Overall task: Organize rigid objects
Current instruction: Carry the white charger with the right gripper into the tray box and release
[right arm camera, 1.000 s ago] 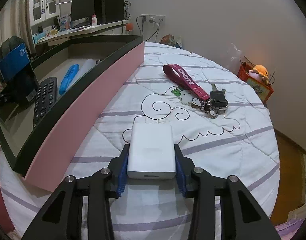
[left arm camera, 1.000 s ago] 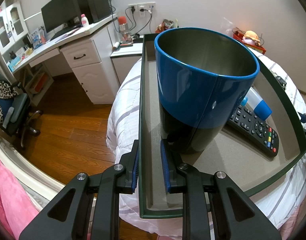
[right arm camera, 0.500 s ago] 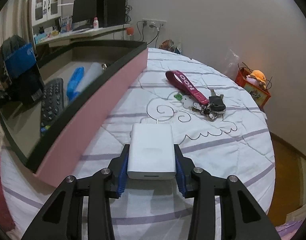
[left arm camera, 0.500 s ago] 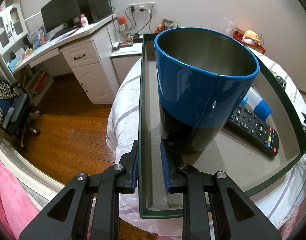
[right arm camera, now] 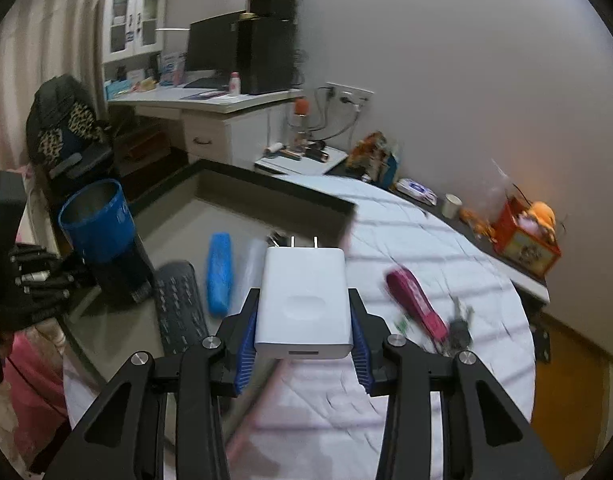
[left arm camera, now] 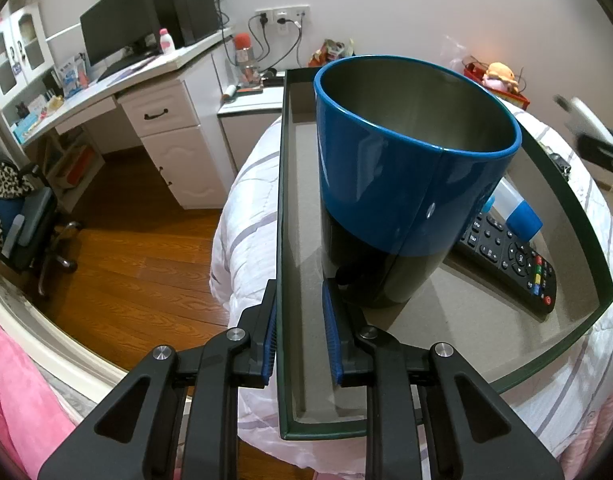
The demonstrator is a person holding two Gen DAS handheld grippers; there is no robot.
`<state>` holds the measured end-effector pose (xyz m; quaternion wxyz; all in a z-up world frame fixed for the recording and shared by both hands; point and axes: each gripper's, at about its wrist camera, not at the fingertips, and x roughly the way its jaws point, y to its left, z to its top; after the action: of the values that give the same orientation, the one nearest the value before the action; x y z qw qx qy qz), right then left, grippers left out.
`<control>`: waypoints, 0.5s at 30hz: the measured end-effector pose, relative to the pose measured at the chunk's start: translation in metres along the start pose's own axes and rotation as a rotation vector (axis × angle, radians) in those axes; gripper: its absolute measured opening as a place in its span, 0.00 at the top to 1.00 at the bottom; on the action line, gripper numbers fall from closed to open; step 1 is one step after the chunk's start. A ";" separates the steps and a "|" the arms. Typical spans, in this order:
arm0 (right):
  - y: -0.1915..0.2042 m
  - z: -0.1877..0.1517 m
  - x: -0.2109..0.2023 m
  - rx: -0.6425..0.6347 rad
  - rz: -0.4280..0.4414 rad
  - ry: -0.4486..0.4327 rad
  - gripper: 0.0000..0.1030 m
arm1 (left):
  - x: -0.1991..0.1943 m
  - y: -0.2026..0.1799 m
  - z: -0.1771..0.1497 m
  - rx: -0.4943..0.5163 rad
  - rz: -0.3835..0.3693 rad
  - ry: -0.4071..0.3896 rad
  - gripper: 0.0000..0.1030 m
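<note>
My left gripper (left arm camera: 298,336) is shut on the left wall of the dark green box (left arm camera: 283,208), which rests on the bed. Inside the box stand a blue and black cup (left arm camera: 402,200), a black remote (left arm camera: 510,260) and a blue-capped bottle (left arm camera: 520,216). My right gripper (right arm camera: 304,334) is shut on a white charger (right arm camera: 304,300) and holds it in the air above the box's near edge. The right wrist view also shows the cup (right arm camera: 102,236), the remote (right arm camera: 178,308) and a blue case (right arm camera: 219,276). A red lanyard with keys (right arm camera: 420,308) lies on the bedspread.
A white desk (left arm camera: 146,92) with a monitor stands beyond the box at the left, over a wooden floor (left arm camera: 118,272). An office chair (left arm camera: 22,216) is at far left. A red basket (right arm camera: 526,236) with a plush toy sits by the wall.
My right gripper has lifted the white charger off the bedspread and swung it left, over the box. The left gripper stays clamped on the box wall.
</note>
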<state>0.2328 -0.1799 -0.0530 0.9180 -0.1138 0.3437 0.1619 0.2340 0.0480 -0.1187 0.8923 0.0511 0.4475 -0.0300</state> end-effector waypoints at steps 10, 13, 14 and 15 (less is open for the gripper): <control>0.044 0.043 0.073 -0.091 0.131 0.152 0.60 | 0.002 0.000 0.002 0.000 -0.003 0.001 0.81; 0.050 0.046 0.090 -0.110 0.146 0.196 0.60 | 0.002 0.000 0.002 0.000 -0.005 0.001 0.81; 0.050 0.047 0.096 -0.115 0.152 0.217 0.60 | 0.003 -0.001 0.003 -0.001 -0.005 0.001 0.81; 0.051 0.048 0.100 -0.113 0.158 0.229 0.60 | 0.003 -0.002 0.004 -0.001 -0.006 0.002 0.80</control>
<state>0.3137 -0.0956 -0.0893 0.8493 -0.1555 0.4443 0.2389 0.2386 0.0457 -0.1192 0.8919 0.0494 0.4484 -0.0323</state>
